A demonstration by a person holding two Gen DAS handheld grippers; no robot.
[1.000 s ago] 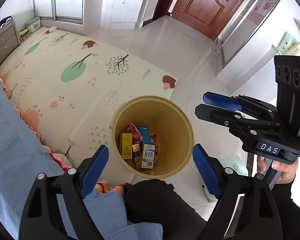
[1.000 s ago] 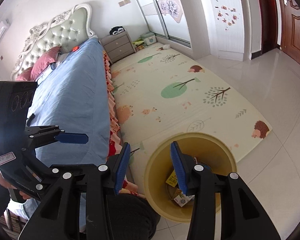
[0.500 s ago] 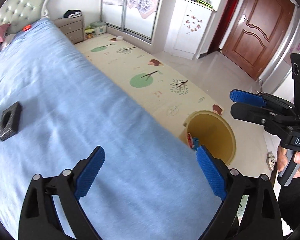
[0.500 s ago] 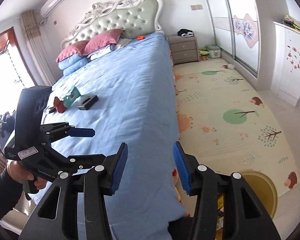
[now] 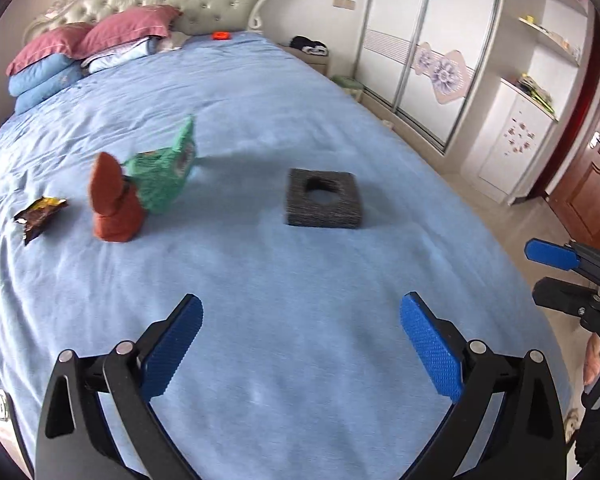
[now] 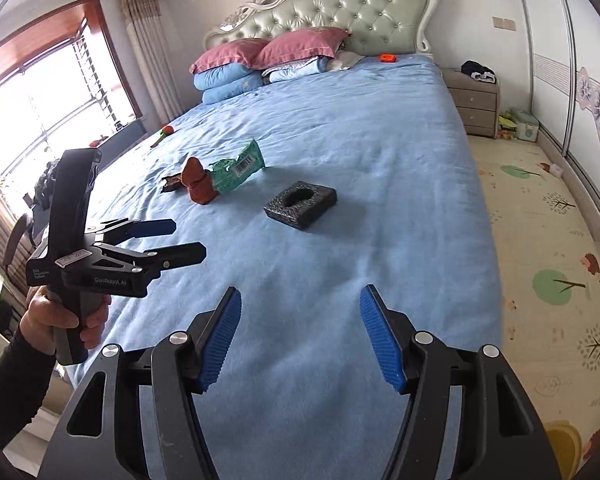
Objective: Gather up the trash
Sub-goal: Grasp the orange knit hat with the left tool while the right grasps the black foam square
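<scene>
On the blue bed (image 5: 300, 280) lie a black foam block with a hole (image 5: 323, 198), a green wrapper (image 5: 162, 170), a red-brown crumpled piece (image 5: 114, 200) and a dark snack wrapper (image 5: 40, 214). They also show in the right wrist view: the foam block (image 6: 301, 204), the green wrapper (image 6: 236, 170), the red-brown piece (image 6: 199, 186). My left gripper (image 5: 300, 340) is open and empty above the bed's near part; it also shows in the right wrist view (image 6: 180, 240). My right gripper (image 6: 300, 332) is open and empty. The yellow bin's rim (image 6: 562, 446) shows low on the right.
Pillows (image 6: 268, 56) and a padded headboard (image 6: 340, 12) are at the far end. A nightstand (image 6: 476, 100), a play mat (image 6: 540, 240), sliding wardrobe doors (image 5: 428, 52) and a brown door (image 5: 592, 184) lie to the right. A window (image 6: 40, 108) is on the left.
Both grippers have swung up from the yellow bin to face the bed. The trash on the bed has come into view. The right gripper's jaws stand wider apart.
</scene>
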